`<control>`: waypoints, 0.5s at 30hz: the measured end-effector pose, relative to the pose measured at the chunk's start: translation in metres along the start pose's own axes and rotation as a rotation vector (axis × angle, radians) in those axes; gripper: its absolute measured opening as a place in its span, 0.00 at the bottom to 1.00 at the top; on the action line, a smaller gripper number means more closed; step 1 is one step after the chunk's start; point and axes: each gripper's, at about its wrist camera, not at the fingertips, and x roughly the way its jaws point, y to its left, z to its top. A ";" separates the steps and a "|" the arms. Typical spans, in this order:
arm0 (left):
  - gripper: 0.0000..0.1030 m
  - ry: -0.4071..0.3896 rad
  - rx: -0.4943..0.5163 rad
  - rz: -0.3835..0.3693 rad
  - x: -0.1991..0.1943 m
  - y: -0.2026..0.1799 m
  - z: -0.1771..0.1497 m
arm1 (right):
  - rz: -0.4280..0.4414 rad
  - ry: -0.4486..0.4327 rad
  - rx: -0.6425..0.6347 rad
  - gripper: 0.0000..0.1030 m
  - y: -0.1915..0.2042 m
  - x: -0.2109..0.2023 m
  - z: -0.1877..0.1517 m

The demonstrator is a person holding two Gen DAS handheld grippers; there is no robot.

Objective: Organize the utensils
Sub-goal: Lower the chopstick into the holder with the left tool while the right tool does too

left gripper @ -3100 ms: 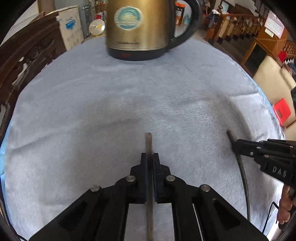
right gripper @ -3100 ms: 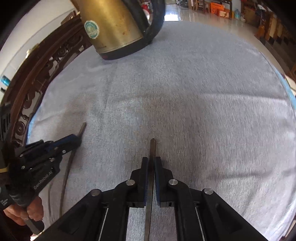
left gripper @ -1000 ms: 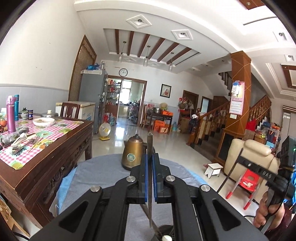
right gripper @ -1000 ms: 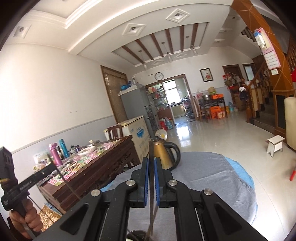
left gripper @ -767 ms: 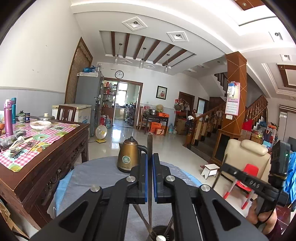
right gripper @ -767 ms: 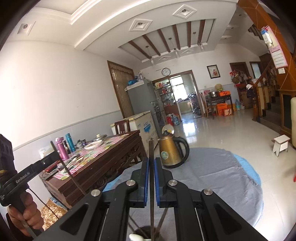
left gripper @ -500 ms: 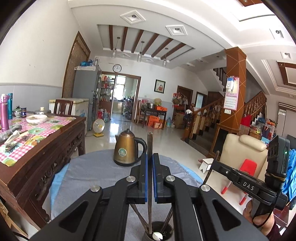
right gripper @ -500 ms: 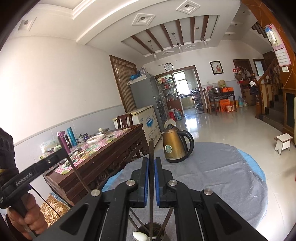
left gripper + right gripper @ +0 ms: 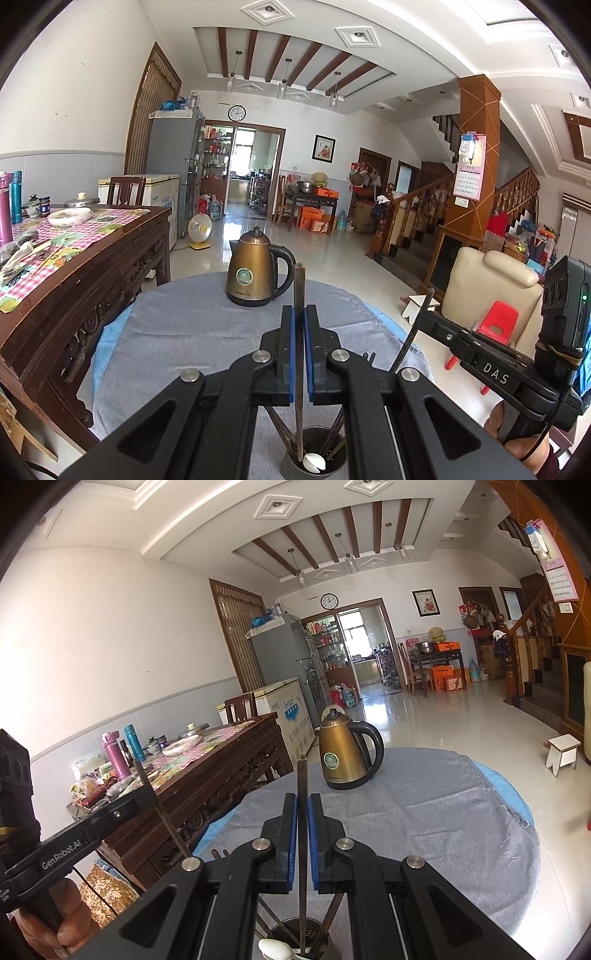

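My left gripper (image 9: 299,314) is shut on a dark chopstick (image 9: 299,291), held upright with its lower end inside a metal utensil cup (image 9: 314,458) below. My right gripper (image 9: 302,801) is shut on another dark chopstick (image 9: 302,775), also upright, its lower end in the same cup (image 9: 299,941). The cup holds several other chopsticks and a white spoon (image 9: 314,461). Each gripper shows in the other's view: the right one (image 9: 428,314) with its chopstick (image 9: 413,332), the left one (image 9: 144,794) at the left.
A brass-coloured electric kettle (image 9: 256,273) stands at the far side of the round table under a grey cloth (image 9: 177,332). A carved wooden table (image 9: 74,266) with dishes stands to the left. A cream armchair (image 9: 487,284) and a red stool stand to the right.
Both grippers lifted their chopsticks off the cloth and turned them upright. Over the last second they have come down, so the cup and the chopstick ends in it now show below.
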 end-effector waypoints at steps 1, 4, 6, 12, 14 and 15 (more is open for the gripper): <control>0.04 0.001 -0.001 0.001 0.000 0.000 -0.001 | -0.002 0.003 -0.006 0.06 0.001 0.002 -0.001; 0.04 0.006 -0.004 0.004 0.001 0.001 -0.002 | 0.001 0.011 -0.009 0.06 0.001 0.004 -0.005; 0.04 0.008 -0.005 0.005 0.002 0.001 -0.002 | 0.003 0.017 -0.010 0.06 0.001 0.005 -0.007; 0.04 0.026 -0.008 0.004 0.007 0.001 -0.005 | 0.003 0.043 -0.010 0.06 0.002 0.013 -0.015; 0.04 0.031 -0.010 0.005 0.008 0.003 -0.006 | 0.004 0.049 -0.011 0.06 0.001 0.014 -0.017; 0.04 0.031 -0.010 0.006 0.008 0.003 -0.007 | 0.004 0.052 -0.011 0.06 0.002 0.015 -0.018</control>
